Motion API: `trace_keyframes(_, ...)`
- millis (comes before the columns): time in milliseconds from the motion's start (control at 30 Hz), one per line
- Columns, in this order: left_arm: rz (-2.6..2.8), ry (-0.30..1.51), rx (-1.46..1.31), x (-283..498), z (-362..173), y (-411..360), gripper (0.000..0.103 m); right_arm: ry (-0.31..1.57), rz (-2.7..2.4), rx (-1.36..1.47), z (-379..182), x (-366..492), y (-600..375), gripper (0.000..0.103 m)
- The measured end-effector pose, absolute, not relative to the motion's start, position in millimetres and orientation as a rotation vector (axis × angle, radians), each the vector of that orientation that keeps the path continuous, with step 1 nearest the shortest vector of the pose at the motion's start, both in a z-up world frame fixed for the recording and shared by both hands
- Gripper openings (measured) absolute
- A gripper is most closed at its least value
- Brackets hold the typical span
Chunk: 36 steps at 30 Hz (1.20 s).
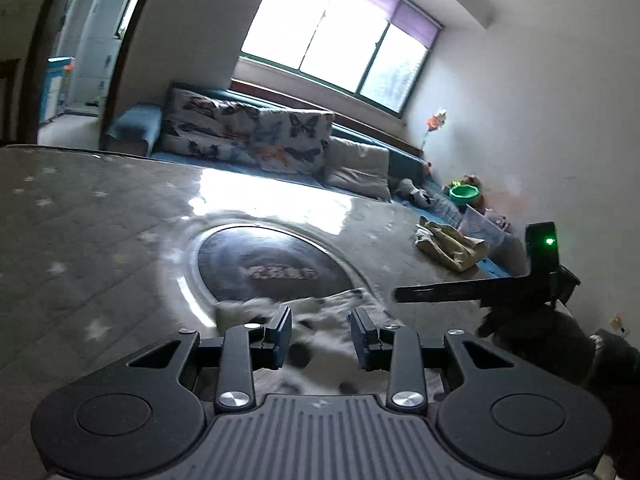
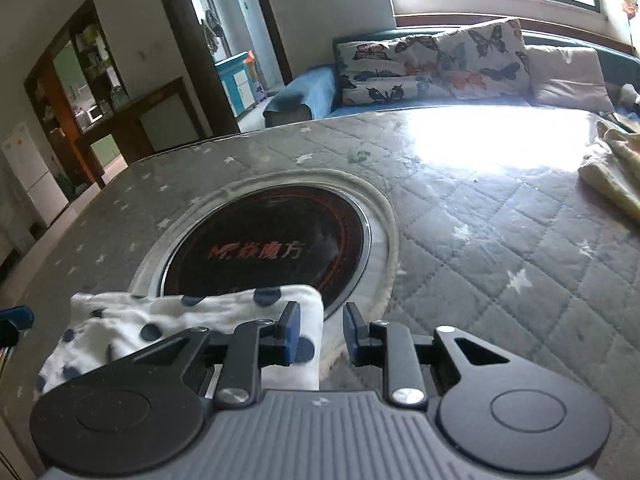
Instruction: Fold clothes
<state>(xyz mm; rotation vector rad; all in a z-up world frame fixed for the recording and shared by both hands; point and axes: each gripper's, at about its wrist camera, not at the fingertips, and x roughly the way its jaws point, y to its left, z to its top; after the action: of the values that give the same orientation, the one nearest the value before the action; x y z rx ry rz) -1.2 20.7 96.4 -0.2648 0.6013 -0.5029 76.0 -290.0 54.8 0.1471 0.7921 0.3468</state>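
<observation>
A white garment with dark blue dots (image 2: 132, 328) lies folded on the quilted grey table cover (image 2: 500, 216), at the near edge of a round black cooktop (image 2: 264, 248). My right gripper (image 2: 320, 336) stands open just above the garment's right end, its left finger over the cloth. In the left wrist view the same dotted garment (image 1: 320, 340) lies under my left gripper (image 1: 320, 336), which is open with the cloth showing between its fingers. The right gripper (image 1: 520, 280) shows at the right there, held in a gloved hand.
A crumpled yellowish cloth (image 1: 452, 244) lies at the table's far right edge. A blue sofa with butterfly cushions (image 2: 432, 64) runs behind the table under a bright window. Toys and a green bowl (image 1: 464, 194) sit on the sofa's far end. A dark pillar (image 2: 192, 44) stands at left.
</observation>
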Motion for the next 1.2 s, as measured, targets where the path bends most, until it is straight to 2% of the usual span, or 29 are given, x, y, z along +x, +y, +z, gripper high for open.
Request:
trace_keyframes(167, -0.452, 0.673, -0.241, 23.0, 78.8, 5.6, 0.036, 0.8, 0.366, 0.14, 42.1, 87.7, -279.5, 0.021)
trace_keyframes(433, -0.364, 0.741, -0.25, 12.7, 56.6, 23.4, 0.035, 0.783, 0.395, 0.009, 26.1, 86.7, -250.0, 0.021)
trace_keyframes(600, -0.372, 0.729, -0.242, 3.1, 62.0, 23.2, 0.036, 0.716, 0.405, -0.046, 35.9, 73.1, -239.5, 0.021)
trace_keyframes(733, -0.384, 0.705, -0.236, -1.9, 70.3, 20.9, 0.043, 0.697, 0.463, -0.064, 45.7, 59.2, -229.9, 0.021)
trace_keyframes(900, -0.42, 0.687, -0.235, 8.2, 77.4, 7.2, 0.043, 0.739, 0.524, -0.068, 35.4, 45.7, -211.0, 0.021)
trace_keyframes(1200, -0.393, 0.742, -0.234, 18.5, 59.8, 3.6, 0.043, 0.738, 0.647, -0.081, 39.9, 2.6, -192.8, 0.022)
